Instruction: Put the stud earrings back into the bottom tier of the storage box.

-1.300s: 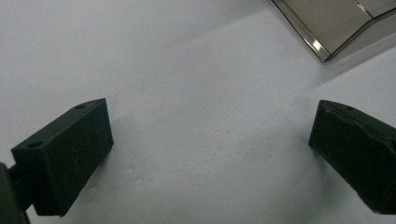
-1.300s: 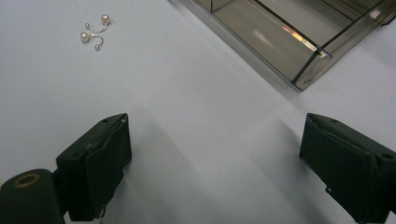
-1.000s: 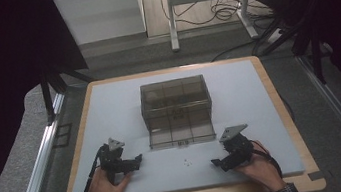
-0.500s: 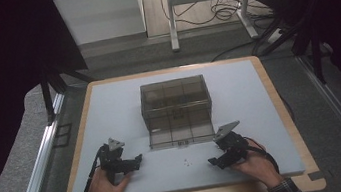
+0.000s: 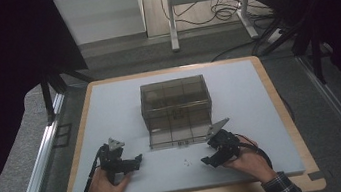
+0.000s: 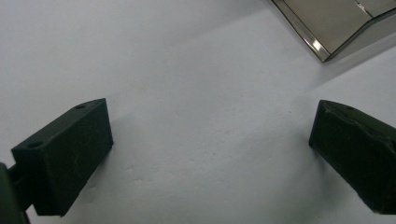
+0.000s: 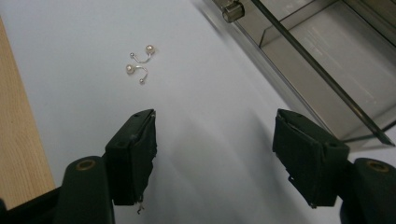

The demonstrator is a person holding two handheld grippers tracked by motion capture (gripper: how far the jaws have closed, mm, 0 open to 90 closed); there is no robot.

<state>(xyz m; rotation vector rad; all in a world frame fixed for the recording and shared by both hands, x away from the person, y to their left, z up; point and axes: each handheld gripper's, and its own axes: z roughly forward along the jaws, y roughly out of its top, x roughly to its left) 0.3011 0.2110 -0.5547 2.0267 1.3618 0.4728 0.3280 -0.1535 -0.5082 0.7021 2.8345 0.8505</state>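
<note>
A smoky see-through box with inner compartments stands mid-table, its low front drawer pulled out. Two small pearl earrings lie on the white mat in front of it; in the right gripper view the earrings are ahead and left of the jaws, the drawer to their right. My right gripper is open; its jaws have just been closing with nothing between them. My left gripper rests open on the mat, nothing between its jaws, the drawer's corner far ahead.
The white mat lies on a wooden board with a raised edge. Metal rails run along both sides. A desk frame and cables stand on the floor beyond.
My right gripper has shifted a little left, towards the earrings, and its jaws have narrowed. The left gripper has kept still.
</note>
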